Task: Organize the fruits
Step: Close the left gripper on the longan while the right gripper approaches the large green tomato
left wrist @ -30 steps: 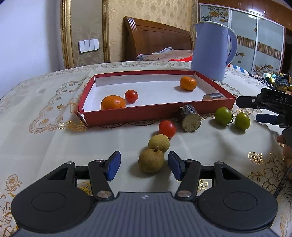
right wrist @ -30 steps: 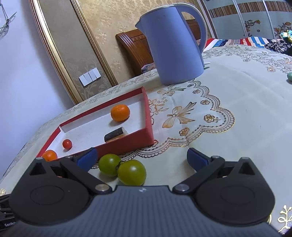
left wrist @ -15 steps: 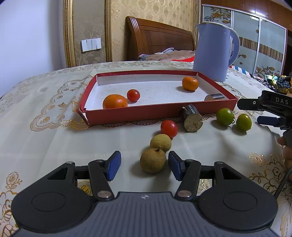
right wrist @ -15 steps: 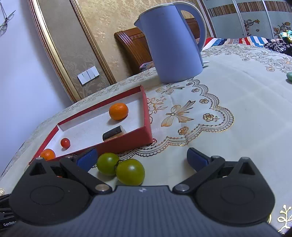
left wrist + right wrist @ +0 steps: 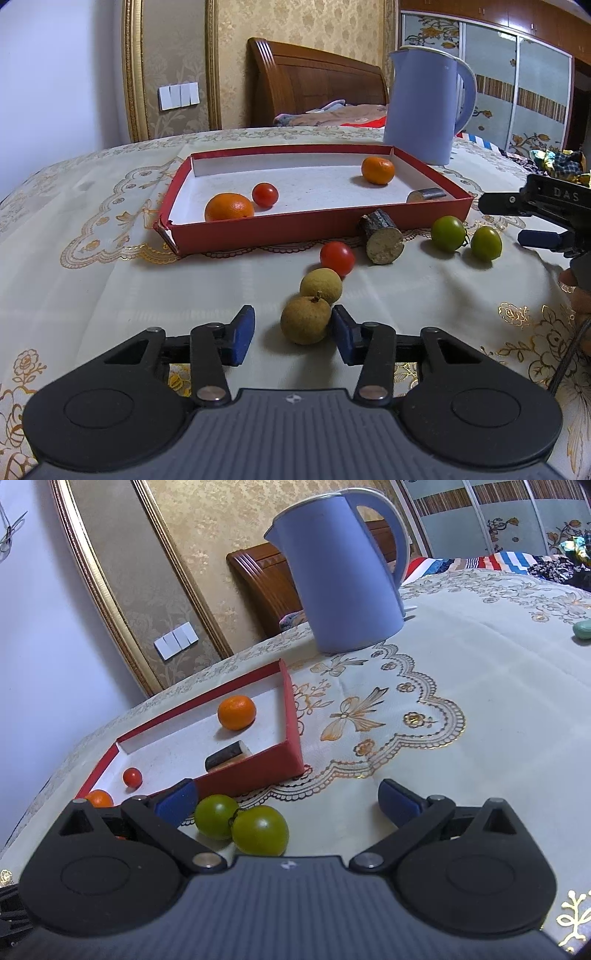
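My left gripper [image 5: 293, 336] is open around a brown longan [image 5: 305, 319] on the cloth; its right pad is close to the fruit. A second longan [image 5: 320, 284] and a red cherry tomato [image 5: 337, 257] lie just beyond. The red tray [image 5: 295, 225] holds two oranges [image 5: 229, 208] [image 5: 377, 170], a cherry tomato [image 5: 265, 194] and a dark cylinder piece [image 5: 426, 194]. My right gripper [image 5: 286, 799] is open, with two green tomatoes [image 5: 216, 816] [image 5: 260, 830] between its fingers, nearer the left one.
A lilac kettle [image 5: 424, 107] stands behind the tray's right corner. A cut dark cylinder [image 5: 380, 242] lies on the cloth before the tray. The right gripper shows at the right edge of the left wrist view [image 5: 535, 221]. A small green object [image 5: 583, 628] lies far right.
My left gripper has moved slightly forward, so the near longan sits deeper between its fingers. The right gripper has barely moved.
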